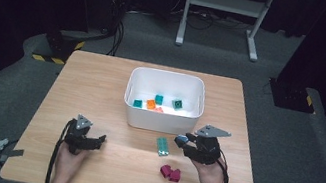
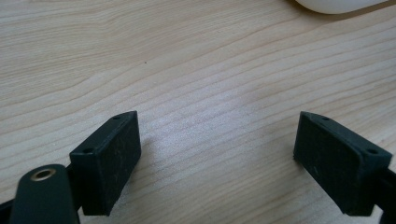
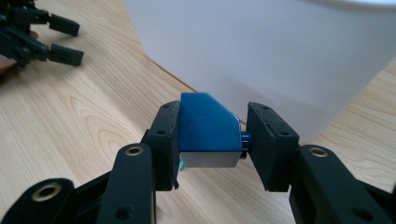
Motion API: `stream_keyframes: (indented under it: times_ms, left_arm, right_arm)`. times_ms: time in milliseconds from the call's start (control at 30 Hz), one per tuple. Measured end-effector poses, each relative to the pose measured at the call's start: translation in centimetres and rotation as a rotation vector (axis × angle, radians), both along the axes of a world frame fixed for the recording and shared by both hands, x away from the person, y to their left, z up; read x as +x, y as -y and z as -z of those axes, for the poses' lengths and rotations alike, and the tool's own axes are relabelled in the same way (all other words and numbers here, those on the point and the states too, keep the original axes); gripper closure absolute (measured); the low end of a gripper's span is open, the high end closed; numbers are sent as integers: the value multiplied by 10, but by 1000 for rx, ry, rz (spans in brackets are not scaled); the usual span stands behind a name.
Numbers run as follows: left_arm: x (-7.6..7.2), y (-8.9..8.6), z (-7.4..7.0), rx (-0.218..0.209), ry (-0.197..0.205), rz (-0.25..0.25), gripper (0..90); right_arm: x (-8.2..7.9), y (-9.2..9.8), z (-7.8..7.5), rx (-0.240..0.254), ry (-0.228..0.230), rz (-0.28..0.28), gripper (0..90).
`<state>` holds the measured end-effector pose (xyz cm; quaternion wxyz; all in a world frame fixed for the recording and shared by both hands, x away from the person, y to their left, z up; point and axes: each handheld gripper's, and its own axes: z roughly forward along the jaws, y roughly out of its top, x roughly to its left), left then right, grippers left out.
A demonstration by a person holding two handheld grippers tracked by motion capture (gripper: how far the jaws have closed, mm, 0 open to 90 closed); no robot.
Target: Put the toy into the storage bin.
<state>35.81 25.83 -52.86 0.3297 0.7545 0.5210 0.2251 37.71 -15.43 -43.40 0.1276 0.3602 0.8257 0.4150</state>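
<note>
A blue block is pinched between the pads of the right gripper, sloped face up, studs pressed against the right-hand pad; it is held clear of the table, just in front of the white bin. In the high view the right gripper is seen close to the bin's near wall, toward its right corner, with the block visible as a small blue spot at the tips. The left gripper is spread wide over bare wood with nothing between the pads, and a corner of the bin is caught at the top edge of its view. In the high view the left gripper is parked low at the near left of the table, well apart from the bin. On the table, a green plate is lying just left of the right gripper, and two magenta blocks are sitting touching each other nearer the person. Inside the bin, teal blocks and an orange block can be made out.
</note>
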Motion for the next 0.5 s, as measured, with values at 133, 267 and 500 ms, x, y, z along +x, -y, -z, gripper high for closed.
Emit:
stream_keyframes:
  times_ms: [133, 267, 500]
  left_arm:
    - [0, 0, 0, 0, -1, 1, 149]
    - [0, 0, 0, 0, 0, 0, 149]
    - [0, 0, 0, 0, 0, 0, 149]
  right_arm:
    - [2, 1, -7, 9, 2, -8, 567]
    - [5, 1, -18, 26, 7, -17, 567]
    - [10, 3, -36, 63, -2, -25, 567]
